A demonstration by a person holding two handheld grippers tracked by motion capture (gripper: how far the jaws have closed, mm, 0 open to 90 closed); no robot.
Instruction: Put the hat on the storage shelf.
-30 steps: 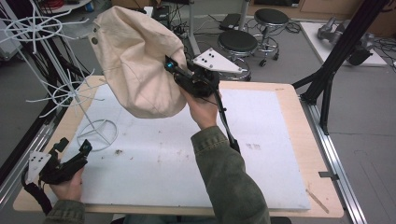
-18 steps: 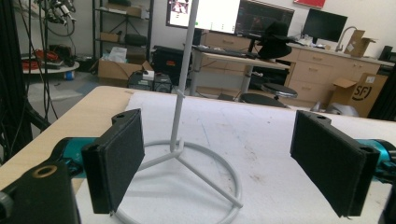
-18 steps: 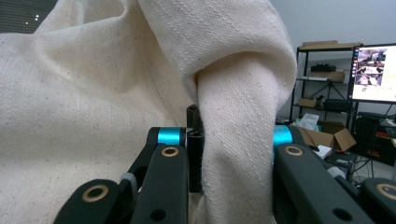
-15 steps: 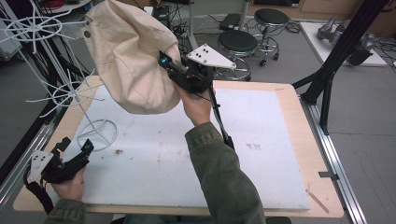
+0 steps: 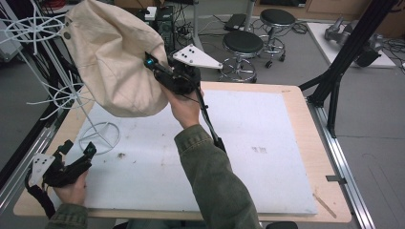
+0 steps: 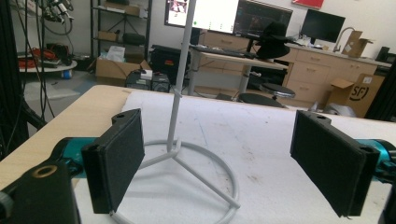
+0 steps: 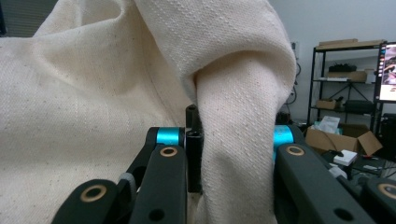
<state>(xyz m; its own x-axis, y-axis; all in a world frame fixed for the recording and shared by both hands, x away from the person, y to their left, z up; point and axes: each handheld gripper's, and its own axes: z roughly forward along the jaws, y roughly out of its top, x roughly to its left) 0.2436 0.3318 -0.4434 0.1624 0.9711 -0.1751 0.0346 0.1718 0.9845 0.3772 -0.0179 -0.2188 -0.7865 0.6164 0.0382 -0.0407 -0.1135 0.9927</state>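
Taking the white rack (image 5: 71,95) as the landmark: nearest the person, the left gripper (image 5: 76,151) rests on the table (image 5: 286,157) just in front of the rack's ring base (image 6: 187,186), its jaws spread wide with nothing between them, the base ring and the thin pole (image 6: 180,79) framed in the gap. It steadies nothing as it lies, so I judge the first risk to be the rack itself: it looks light and wiry, and a push from above could tip or slide it while that gripper stands off. Farther out, to the right of the pole and above the pad, the right gripper (image 5: 155,67) is pinching a fold of the cream cloth hat (image 5: 112,62), jaws pressed together on a bunched edge of fabric (image 7: 233,140). The hat hangs in the air beside the rack's upper wire arms (image 5: 33,24), near them, and whether it touches one I cannot tell. The hold takes in one fold at one side, so the rest sags, and the sagging bulk could snag on the lower wire spokes (image 5: 57,98) and drag the rack over, or miss the arm it is meant for. A pinch on soft cloth may also slip, dropping the hat onto the table, and the hanging fabric hides the arms from the right gripper view, so aiming is partly blind
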